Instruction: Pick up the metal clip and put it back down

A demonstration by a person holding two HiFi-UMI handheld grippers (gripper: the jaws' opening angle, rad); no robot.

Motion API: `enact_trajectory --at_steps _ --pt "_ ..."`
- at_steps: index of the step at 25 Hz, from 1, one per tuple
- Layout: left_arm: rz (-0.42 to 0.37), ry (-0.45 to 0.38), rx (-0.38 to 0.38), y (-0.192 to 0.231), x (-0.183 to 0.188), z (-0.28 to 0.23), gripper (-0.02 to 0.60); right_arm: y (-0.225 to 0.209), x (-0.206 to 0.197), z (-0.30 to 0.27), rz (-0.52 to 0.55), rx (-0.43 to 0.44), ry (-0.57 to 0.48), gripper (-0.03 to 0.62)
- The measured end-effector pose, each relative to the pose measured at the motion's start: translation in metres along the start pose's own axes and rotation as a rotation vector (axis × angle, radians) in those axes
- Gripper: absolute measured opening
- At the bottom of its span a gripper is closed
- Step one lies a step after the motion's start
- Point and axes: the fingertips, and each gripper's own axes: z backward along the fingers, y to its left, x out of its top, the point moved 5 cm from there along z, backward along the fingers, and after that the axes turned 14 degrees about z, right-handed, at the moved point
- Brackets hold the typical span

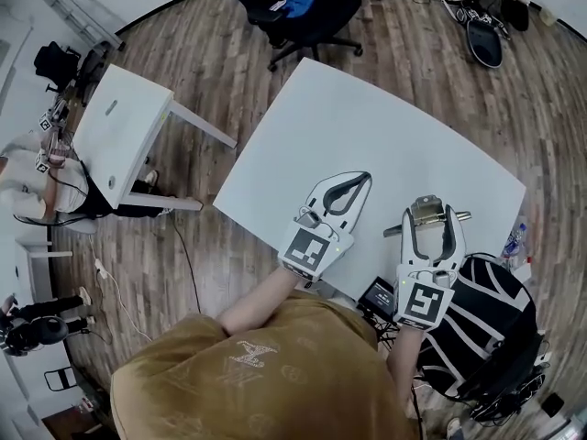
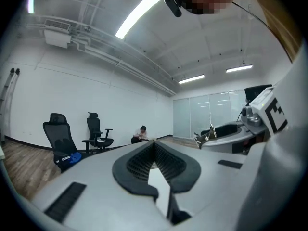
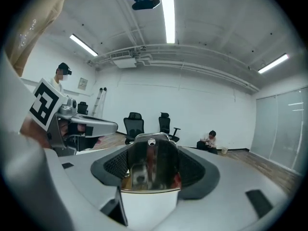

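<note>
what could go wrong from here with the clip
1. The shiny metal clip is pinched in the right hand-held gripper close to the white table's edge; released there, it might drop to the floor.
2. Its smooth metal could slide between the jaws during lowering.
3. The shut left hand-held gripper sits close beside it; a sideways move could bump them.

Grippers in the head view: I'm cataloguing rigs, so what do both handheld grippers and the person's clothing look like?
The left gripper and right gripper match: pale grey plastic shells, curved jaws lined with black ribbed pads, each carrying a cube of black-and-white square markers. The person wears a mustard short-sleeved shirt with a faint pattern.
</note>
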Motion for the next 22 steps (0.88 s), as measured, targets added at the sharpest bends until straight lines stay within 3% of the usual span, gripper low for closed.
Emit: enact_trajectory --at_steps 3,10,22 --pt "0.017 -0.073 -0.013 -0.009 0.026 0.005 0.006 -0.009 0.007 0.012 -0.018 -0.041 -0.023 0.304" --pt "0.017 -0.120 -0.040 -0.020 0.048 0.010 0.006 -0.021 0.041 0.043 -0.032 -0.105 -0.108 0.304" --pt "-0.002 -0.117 -0.055 -0.019 0.058 0.012 0.006 -0.026 0.057 0.054 -0.047 -0.141 -0.176 0.304"
